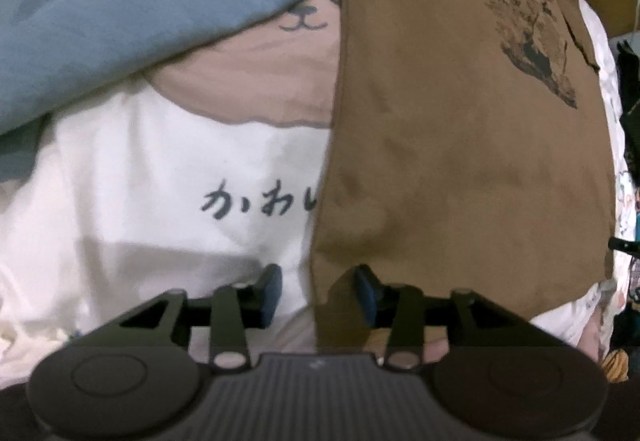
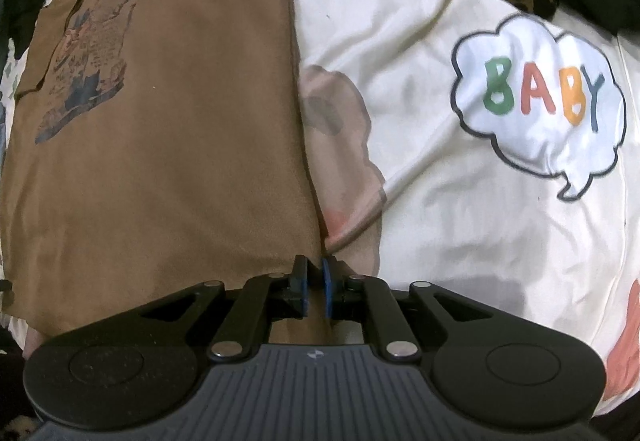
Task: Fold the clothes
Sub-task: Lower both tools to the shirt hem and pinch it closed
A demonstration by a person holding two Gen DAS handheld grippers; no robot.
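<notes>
The brown shirt, its faded chest print too blurred to read and its top cut off, lies flat on a cartoon-printed bedspread, left gripper jaws apart straddling its edge, right gripper jaws nearly closed at its other edge, grip unclear.

The left tool points steeply downward, its two blue-padded fingers standing clearly apart with a wide gap between them. The right tool also points steeply down; its blue pads sit close together, leaving only a narrow slit between them.
</notes>
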